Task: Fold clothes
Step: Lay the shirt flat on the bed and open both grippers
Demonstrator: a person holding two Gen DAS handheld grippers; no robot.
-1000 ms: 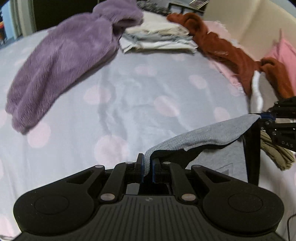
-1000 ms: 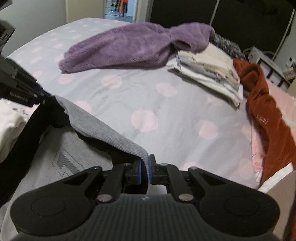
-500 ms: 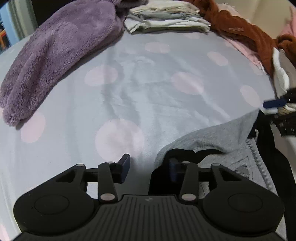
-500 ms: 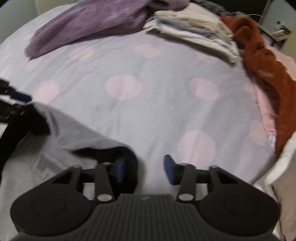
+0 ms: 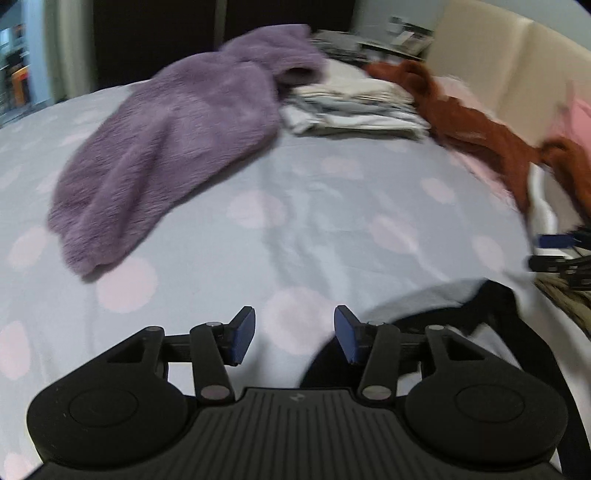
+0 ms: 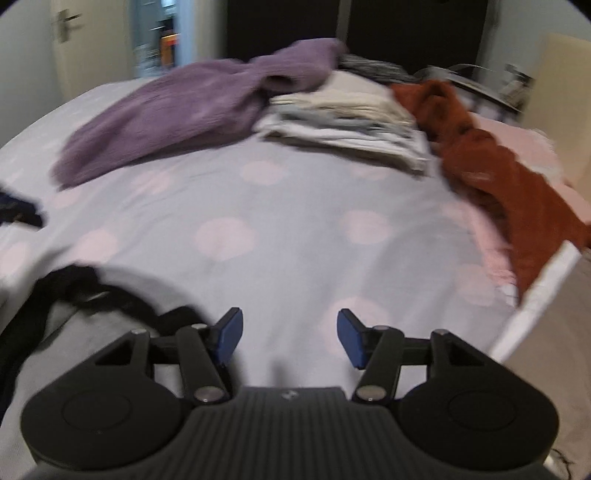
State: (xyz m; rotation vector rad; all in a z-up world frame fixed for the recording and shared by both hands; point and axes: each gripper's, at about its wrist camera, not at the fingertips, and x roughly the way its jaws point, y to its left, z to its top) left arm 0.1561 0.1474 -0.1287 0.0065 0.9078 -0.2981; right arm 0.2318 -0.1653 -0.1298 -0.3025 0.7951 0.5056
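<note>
My left tool (image 5: 293,334) is released, its jaws having just been opening, with nothing between them but bedsheet (image 5: 295,206). The grey and black shirt (image 5: 443,299) lies dropped on the bed just right of it. My right tool (image 6: 290,334), released too and just widened, is empty, the shirt (image 6: 122,288) beside its left finger. A purple fleece (image 6: 192,110), folded pile (image 6: 343,118) and rust garment (image 6: 498,170) lie beyond.

A bed covered by a lilac sheet with pale pink dots (image 6: 295,206) fills the room, with a cream padded headboard (image 5: 509,70), dark wardrobe panels (image 6: 406,33) and a white door (image 6: 74,44) behind.
</note>
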